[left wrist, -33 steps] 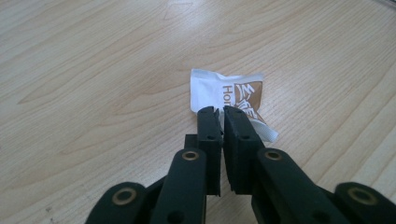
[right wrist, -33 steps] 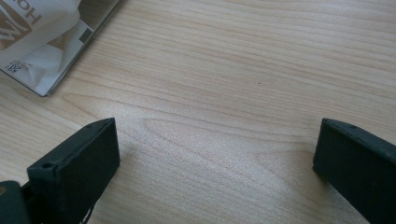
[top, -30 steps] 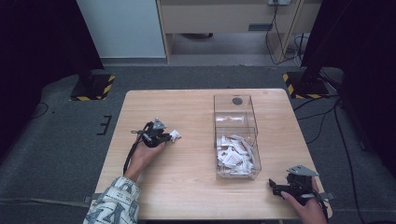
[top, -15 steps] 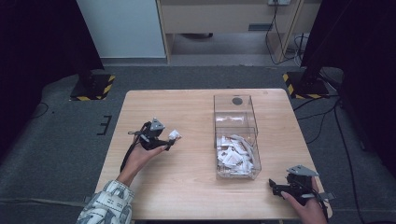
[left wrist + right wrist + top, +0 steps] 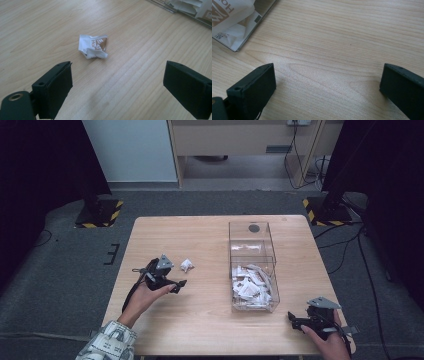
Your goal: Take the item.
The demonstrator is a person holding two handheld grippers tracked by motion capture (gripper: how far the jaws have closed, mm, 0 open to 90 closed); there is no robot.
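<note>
1. I am looking at a wooden table (image 5: 200,240) with plenty of bare surface around my left gripper (image 5: 176,285); the table's left edge is lying well off to that gripper's outer side.
2. The clear box (image 5: 252,265), holding white wrappers, is standing well apart from the left gripper, toward the right gripper's side, with open wood between them.
3. My right gripper (image 5: 294,320) is sitting near the table's near edge, just in front of the clear box's near corner; in the right gripper view I am seeing that corner (image 5: 239,42) ahead and to the left of the jaws.
4. Compared with half a second ago, the crumpled wrapper (image 5: 186,265) is no longer sitting at the left gripper's tips: it is lying loose on the wood, and the left gripper has drawn back toward me.
5. My left gripper (image 5: 117,82) is standing wide apart and empty, touching nothing; the crumpled wrapper (image 5: 93,46) is lying just ahead of its jaws, nearer the left jaw.
6. My right gripper (image 5: 328,80) is likewise spread wide, gripping nothing, with bare wood between its jaws.
</note>
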